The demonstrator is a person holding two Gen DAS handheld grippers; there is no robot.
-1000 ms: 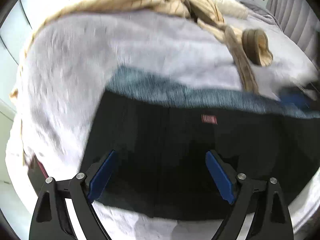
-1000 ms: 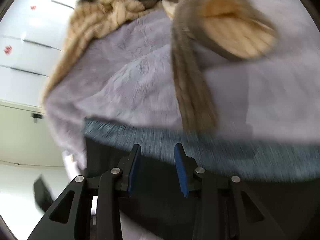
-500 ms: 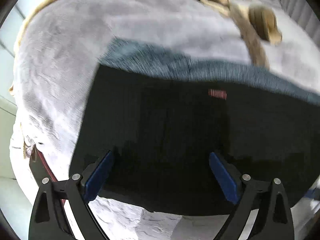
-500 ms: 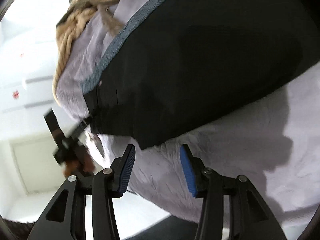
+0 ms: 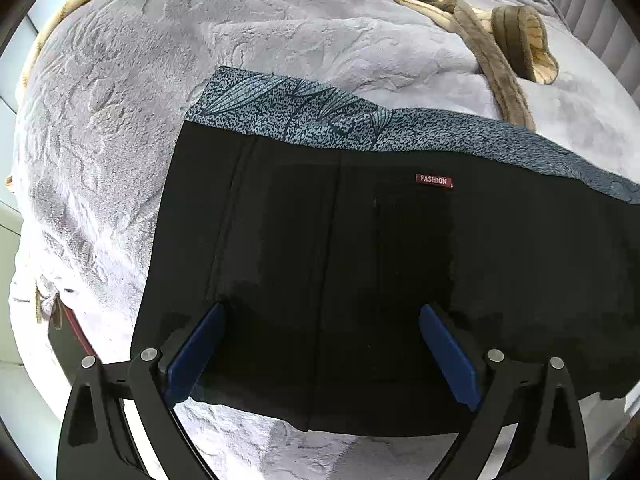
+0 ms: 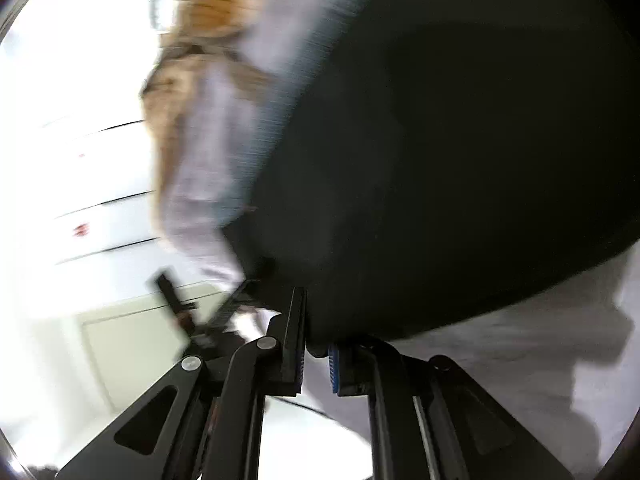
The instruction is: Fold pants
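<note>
Black pants (image 5: 360, 240) lie flat on a lilac bed cover (image 5: 120, 120), with a blue-grey patterned band (image 5: 300, 114) along the far edge and a small red label (image 5: 434, 180). My left gripper (image 5: 320, 312) points steeply down over the near part of the pants. Its jaws are still opening wide and the pads do not pinch the cloth. The right wrist view is blurred. There, my right gripper (image 6: 314, 320) is closing, with the near edge of the pants (image 6: 460, 160) pinched between its pads.
A beige and brown ribbed blanket (image 5: 500, 60) is bunched at the far side of the bed. A dark object with a red edge (image 5: 64, 332) sticks out at the bed's left edge. White cupboard fronts (image 6: 80, 200) stand beyond the bed.
My right gripper swung from over the patterned band to the near edge of the pants and closed on it. My left gripper sank a little and spread wider.
</note>
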